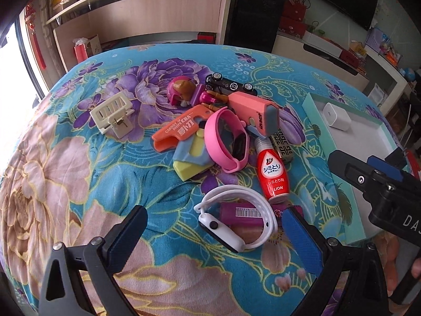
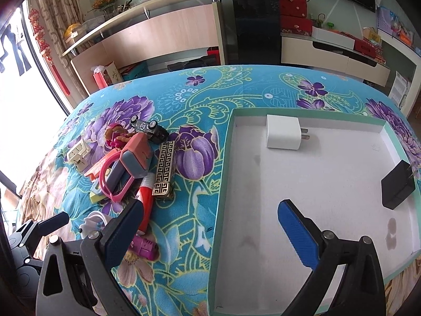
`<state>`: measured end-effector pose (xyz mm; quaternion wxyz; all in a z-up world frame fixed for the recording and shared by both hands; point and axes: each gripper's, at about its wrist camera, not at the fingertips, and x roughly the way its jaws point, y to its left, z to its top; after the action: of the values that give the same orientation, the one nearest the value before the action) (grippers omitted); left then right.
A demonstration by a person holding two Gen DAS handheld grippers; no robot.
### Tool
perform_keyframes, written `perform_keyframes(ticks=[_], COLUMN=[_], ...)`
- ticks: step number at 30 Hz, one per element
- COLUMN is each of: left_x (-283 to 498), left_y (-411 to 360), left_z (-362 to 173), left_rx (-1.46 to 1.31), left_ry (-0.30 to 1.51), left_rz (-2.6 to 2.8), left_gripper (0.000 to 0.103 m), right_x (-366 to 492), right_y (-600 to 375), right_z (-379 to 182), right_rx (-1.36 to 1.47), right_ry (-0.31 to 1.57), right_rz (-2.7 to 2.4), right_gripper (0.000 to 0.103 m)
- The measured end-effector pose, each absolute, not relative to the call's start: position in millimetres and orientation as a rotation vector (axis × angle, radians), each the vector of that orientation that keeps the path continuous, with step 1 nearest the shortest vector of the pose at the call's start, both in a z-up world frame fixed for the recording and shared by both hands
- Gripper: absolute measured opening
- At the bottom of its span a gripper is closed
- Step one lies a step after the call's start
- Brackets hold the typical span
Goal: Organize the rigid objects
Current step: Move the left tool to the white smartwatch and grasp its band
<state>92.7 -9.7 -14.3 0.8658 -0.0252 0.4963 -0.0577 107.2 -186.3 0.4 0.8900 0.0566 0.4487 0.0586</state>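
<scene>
A pile of small objects lies on the floral cloth: a white smartwatch (image 1: 236, 221), a red bottle (image 1: 273, 173), a pink band (image 1: 226, 142), an orange carrot knife (image 1: 179, 129), a toy car (image 1: 231, 84), a doll (image 1: 181, 89) and a cream clip (image 1: 113, 113). My left gripper (image 1: 215, 229) is open, its fingers on either side of the smartwatch, just above it. A teal-rimmed white tray (image 2: 223, 184) holds a white charger (image 2: 282, 131) and a black charger (image 2: 398, 187). My right gripper (image 2: 213, 229) is open and empty over the tray's left rim; it also shows in the left wrist view (image 1: 368, 168).
A gold-patterned lighter (image 2: 163, 168) and a purple item (image 2: 144, 246) lie between pile and tray. Shelves, a black cabinet (image 2: 252, 23) and red boxes stand behind the table. The table edge curves away at left and far side.
</scene>
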Motion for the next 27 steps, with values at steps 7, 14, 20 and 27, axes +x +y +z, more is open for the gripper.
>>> perform_keyframes(ticks=[7, 14, 20, 27], left_x=[95, 95, 94, 94], left_y=[-12, -20, -15, 16], left_z=[-17, -17, -15, -2], left_rx=[-0.067, -0.048, -0.060, -0.132], left_ry=[1.040, 1.042, 1.033, 0.989], left_rz=[-0.146, -0.193, -0.185, -0.064], left_gripper=[0.086, 0.067, 0.066, 0.066], right_x=[106, 107, 107, 106], right_y=[-184, -182, -180, -179], right_z=[1, 0, -2, -2], right_rx=[0.110, 0.107, 0.100, 0.102], right_ry=[0.930, 0.936, 0.942, 0.938], right_rz=[0.129, 0.132, 0.138, 0.146], right_gripper=[0.102, 0.102, 0.102, 0.102])
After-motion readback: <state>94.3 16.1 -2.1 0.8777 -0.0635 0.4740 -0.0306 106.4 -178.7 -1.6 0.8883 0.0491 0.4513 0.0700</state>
